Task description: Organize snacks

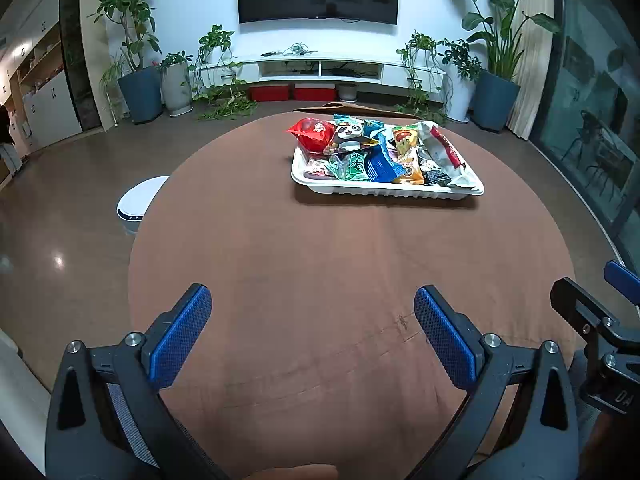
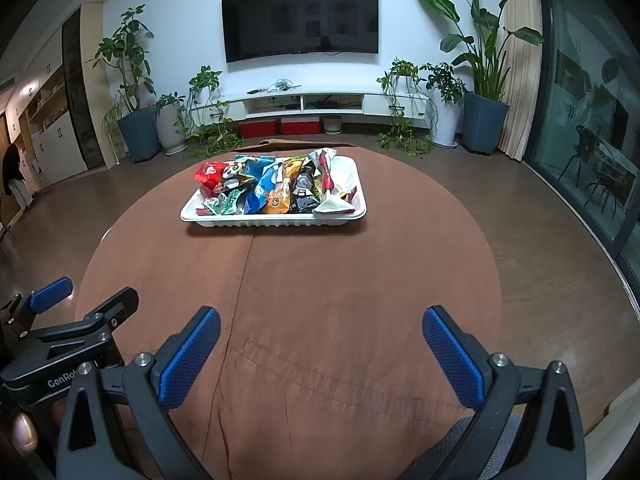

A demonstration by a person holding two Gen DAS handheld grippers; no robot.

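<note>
On the far half of the round brown surface (image 2: 320, 280): a white tray (image 2: 276, 220) piled with snack packets.
Tray, left wrist view: the same white tray (image 1: 384, 189) sits far and right of centre, its long side facing the camera.
Snacks: a red packet (image 2: 210, 174) at the far left corner, a panda-print packet (image 2: 232, 176) just beside it, a green packet (image 2: 222, 204) at the near left, a blue packet (image 2: 260, 190) in the middle, an orange packet (image 2: 278, 200) and a black packet (image 2: 304, 196) to its right, and a white-and-red packet (image 2: 330, 188) lying along the right side.
Snack state: all packets lie inside the tray, overlapping one another; none lies on the bare cloth.
Left gripper (image 1: 312, 332): near edge of the surface, jaws spread wide, nothing between the blue pads, well apart from the tray.
Right gripper (image 2: 320, 344): near edge too, jaws equally wide, holding nothing, well apart from the tray.
Gripper relation: each shows at the side edge of the other's view, side by side.
Hand: a fingertip (image 2: 22, 432) shows at the lower left of the right wrist view, beside the left gripper's body.
Floor: a white round device (image 1: 138, 200) sits left of the surface.
Far wall: a dark television (image 2: 300, 18) above a low white cabinet (image 2: 312, 102), with potted plants (image 2: 134, 80) on both sides.
</note>
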